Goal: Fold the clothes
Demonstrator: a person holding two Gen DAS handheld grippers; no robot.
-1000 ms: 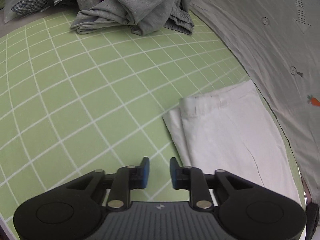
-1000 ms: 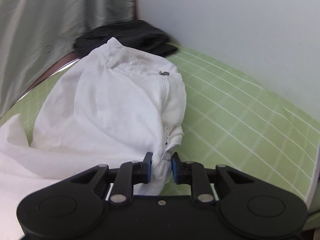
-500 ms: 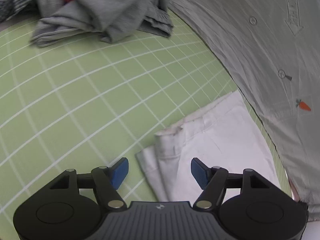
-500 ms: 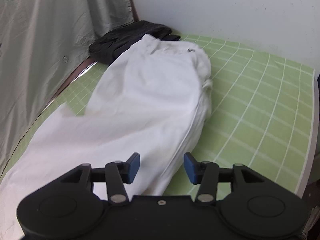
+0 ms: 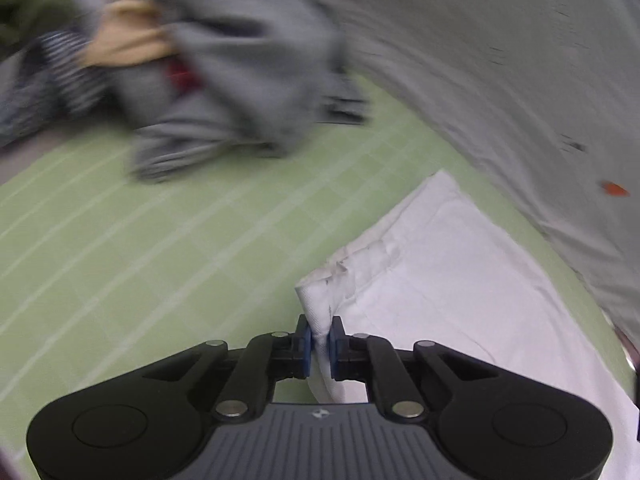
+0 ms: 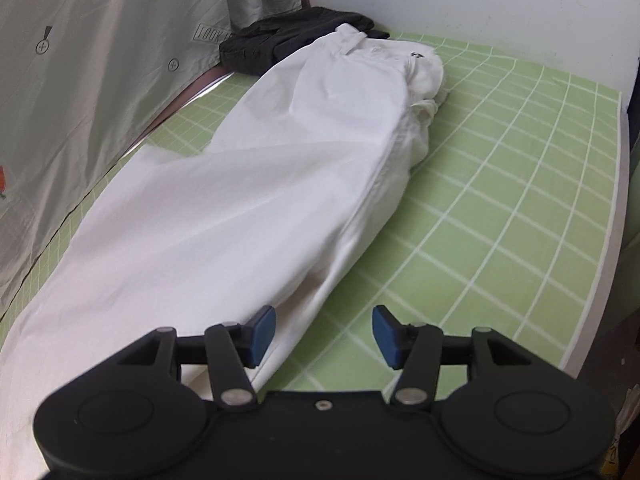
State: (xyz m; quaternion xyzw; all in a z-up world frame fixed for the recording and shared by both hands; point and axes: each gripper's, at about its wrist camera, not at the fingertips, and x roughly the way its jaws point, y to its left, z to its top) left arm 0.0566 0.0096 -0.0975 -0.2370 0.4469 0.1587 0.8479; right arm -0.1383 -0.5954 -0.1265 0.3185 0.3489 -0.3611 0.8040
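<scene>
white trousers [image 6: 248,184]: matt woven cloth | mat [image 6: 500,184]: smooth green | gripper pads [image 6: 262,334]: blue rubbery

Even soft light; left view motion-blurred, edges fisheye-bent.

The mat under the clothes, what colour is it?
Light green mat with white grid lines, clearest in the right wrist view.

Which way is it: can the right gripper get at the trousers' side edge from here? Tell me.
Probably yes. The right gripper is opening, nothing between its pads, and the white trousers' edge lies just ahead on the green mat with nothing in the way.
</scene>
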